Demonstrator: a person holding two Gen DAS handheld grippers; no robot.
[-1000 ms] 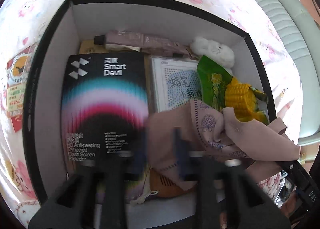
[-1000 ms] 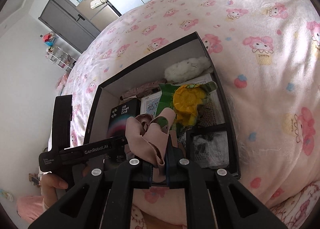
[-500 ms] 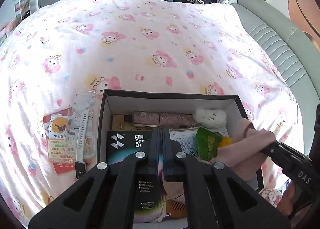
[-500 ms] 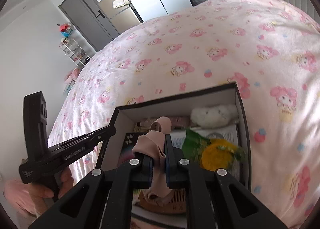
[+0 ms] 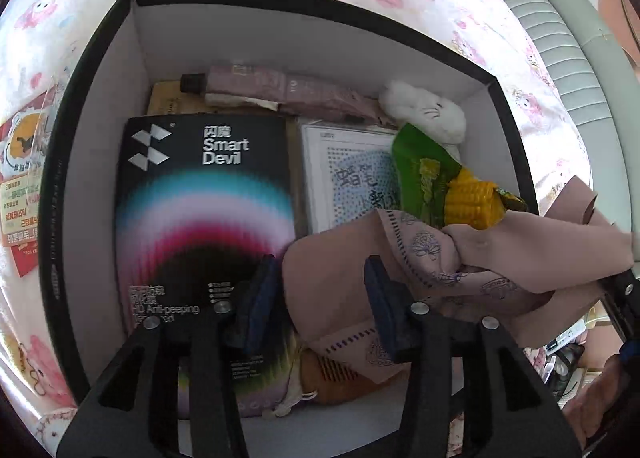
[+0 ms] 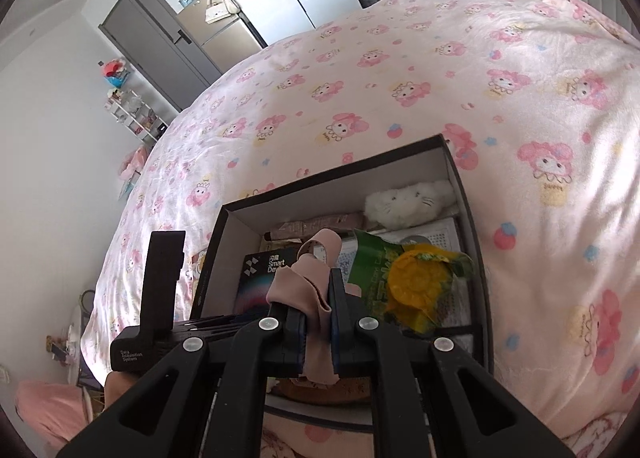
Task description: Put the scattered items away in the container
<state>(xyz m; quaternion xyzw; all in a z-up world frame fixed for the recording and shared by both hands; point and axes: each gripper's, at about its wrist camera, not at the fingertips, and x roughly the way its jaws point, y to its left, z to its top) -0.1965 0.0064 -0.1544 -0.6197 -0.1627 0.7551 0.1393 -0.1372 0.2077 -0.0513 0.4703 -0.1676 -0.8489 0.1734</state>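
Right hand-held gripper [image 6: 318, 332] tilted down, clamping pink cloth [image 6: 308, 290] above box [image 6: 466, 193]

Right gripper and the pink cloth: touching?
Touching. The right wrist view shows the right gripper shut on the pink cloth, fabric pinched between both pads.

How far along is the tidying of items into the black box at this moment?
Done: the Smart Devil package, tube, plush toy and corn snack lie in the box.
In hand: the right gripper pinches the pink cloth; the left gripper is opening around it.
Left: the red-and-yellow packet outside.
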